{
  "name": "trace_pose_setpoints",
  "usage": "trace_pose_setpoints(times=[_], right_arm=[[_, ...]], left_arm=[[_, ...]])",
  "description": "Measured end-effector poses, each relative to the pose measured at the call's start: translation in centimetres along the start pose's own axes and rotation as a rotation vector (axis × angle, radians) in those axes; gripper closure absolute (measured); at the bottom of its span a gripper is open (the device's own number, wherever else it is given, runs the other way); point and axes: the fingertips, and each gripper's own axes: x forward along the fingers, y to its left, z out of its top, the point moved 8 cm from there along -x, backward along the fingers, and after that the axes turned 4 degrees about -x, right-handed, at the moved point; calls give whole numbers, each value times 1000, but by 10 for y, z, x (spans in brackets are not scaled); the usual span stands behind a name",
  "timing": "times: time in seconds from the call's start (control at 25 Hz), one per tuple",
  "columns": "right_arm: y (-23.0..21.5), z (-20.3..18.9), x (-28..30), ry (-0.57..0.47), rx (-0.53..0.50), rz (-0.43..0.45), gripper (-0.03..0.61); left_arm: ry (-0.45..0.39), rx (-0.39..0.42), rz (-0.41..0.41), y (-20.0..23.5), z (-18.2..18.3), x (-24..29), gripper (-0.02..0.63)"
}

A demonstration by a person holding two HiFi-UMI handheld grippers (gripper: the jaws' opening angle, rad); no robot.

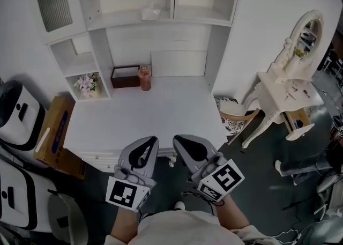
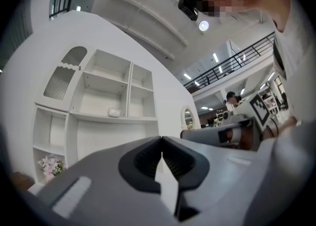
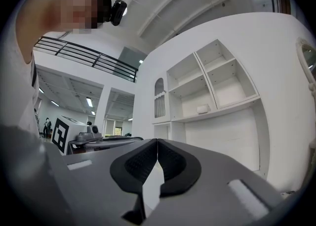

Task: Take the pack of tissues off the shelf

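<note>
Hovering at desk (image 1: 161, 111) edge, left claw (image 1: 155, 139) and right claw (image 1: 175, 138) closed, empty, pack of tissues (image 1: 154, 12) on shelf (image 1: 193, 20) above jar (image 1: 144, 78)

I am finding no readable text anywhere; the blue print on the cardboard box (image 1: 51, 142) is staying too blurred to read.

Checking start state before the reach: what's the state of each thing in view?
left gripper, jaws shut, empty.
right gripper, jaws shut, empty.
pack of tissues, lying on the upper shelf, untouched.
jar, upright on the desk.
louvred door, closed.
flowers, standing upright.
</note>
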Motion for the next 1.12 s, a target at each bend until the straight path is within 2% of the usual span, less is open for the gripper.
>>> trace_pose_setpoints(times=[0.28, 0.56, 1.12], right_arm=[[-20, -7, -11, 4, 30, 56, 549], [-30, -15, -4, 16, 42, 67, 518], [-53, -19, 64, 18, 44, -15, 503]], left_arm=[[34, -2, 64, -17, -8, 8, 611], [10, 18, 72, -9, -8, 19, 612], [13, 1, 4, 68, -15, 55, 612]])
